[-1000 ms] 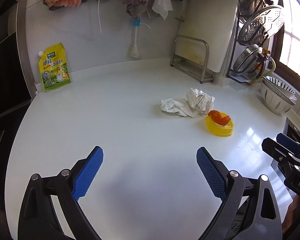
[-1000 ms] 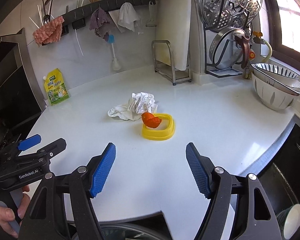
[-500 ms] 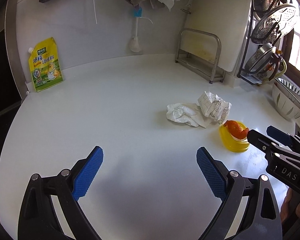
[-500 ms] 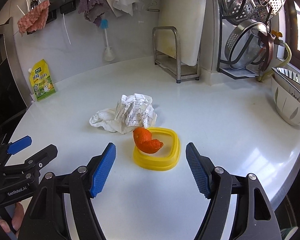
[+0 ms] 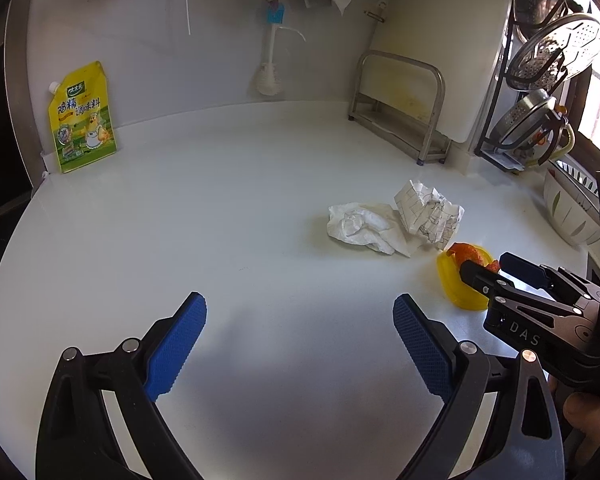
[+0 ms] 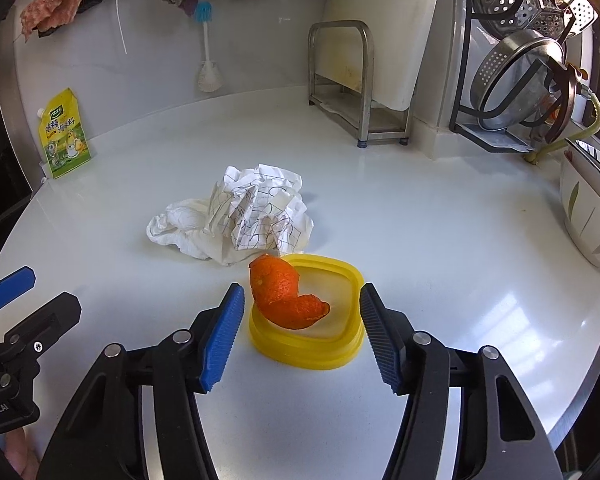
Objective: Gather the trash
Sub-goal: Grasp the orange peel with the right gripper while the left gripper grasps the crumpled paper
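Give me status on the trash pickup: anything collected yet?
Nothing looks collected. The right gripper is open, its fingers either side of the yellow lid holding the orange peel. The left gripper is open over bare counter. Crumpled paper and tissue remain.

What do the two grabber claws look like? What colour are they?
Both the left gripper and the right gripper have black frames with silver bolts and two bumpy blue finger pads. White letters are printed on their sides, and a small blue lever sticks out.
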{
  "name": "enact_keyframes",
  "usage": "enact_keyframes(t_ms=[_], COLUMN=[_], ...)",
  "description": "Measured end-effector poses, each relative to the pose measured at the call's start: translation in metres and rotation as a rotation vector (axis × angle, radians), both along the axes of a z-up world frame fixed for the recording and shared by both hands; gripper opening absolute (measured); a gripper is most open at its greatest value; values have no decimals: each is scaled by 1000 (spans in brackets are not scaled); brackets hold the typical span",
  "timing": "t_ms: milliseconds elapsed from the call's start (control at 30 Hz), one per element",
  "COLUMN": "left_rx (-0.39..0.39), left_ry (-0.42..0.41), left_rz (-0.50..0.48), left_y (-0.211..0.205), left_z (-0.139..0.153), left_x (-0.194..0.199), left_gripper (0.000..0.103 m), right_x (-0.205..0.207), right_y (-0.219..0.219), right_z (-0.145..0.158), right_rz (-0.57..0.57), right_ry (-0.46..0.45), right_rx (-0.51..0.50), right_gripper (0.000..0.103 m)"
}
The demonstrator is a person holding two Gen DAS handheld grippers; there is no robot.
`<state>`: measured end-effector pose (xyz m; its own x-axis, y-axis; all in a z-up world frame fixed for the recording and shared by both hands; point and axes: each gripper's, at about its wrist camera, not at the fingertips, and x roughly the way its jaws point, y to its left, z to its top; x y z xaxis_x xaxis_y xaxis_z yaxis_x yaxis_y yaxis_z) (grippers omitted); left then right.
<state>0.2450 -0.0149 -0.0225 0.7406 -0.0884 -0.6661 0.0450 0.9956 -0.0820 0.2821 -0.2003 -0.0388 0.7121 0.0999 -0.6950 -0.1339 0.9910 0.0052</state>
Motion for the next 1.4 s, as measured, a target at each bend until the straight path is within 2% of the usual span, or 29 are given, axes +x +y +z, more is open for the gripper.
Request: enact_keyframes(t_ms=[133, 200, 300, 600, 933, 1167, 1400], left_rx=[-2, -4, -10, 5, -4, 2, 26], left_ry=[7, 11, 19, -6, -42, -10, 39], left_rz=[-8, -9, -11, -28, -50, -71, -45], left_y=[-3, -4, -6, -26, -66, -90, -97], left_z=[-1, -1, -2, 7, 19, 18, 9], left_x=[1, 2, 5, 12, 44, 76, 103], left_gripper=[93, 93, 93, 93, 93, 93, 93], right_x=[2, 1, 0, -13, -24, -21, -21], right_y=[3, 5, 6, -12, -67, -99, -109], right_z=[-2, -3, -4, 10, 26, 19, 14], right_rz=[9, 17, 31, 21, -109, -191, -209], right_ry=[3, 0, -3, -47, -96, -77, -66], right_rx=[-13, -26, -21, 44, 84, 124, 166], right_gripper=[45, 33, 24, 21, 21, 21, 21])
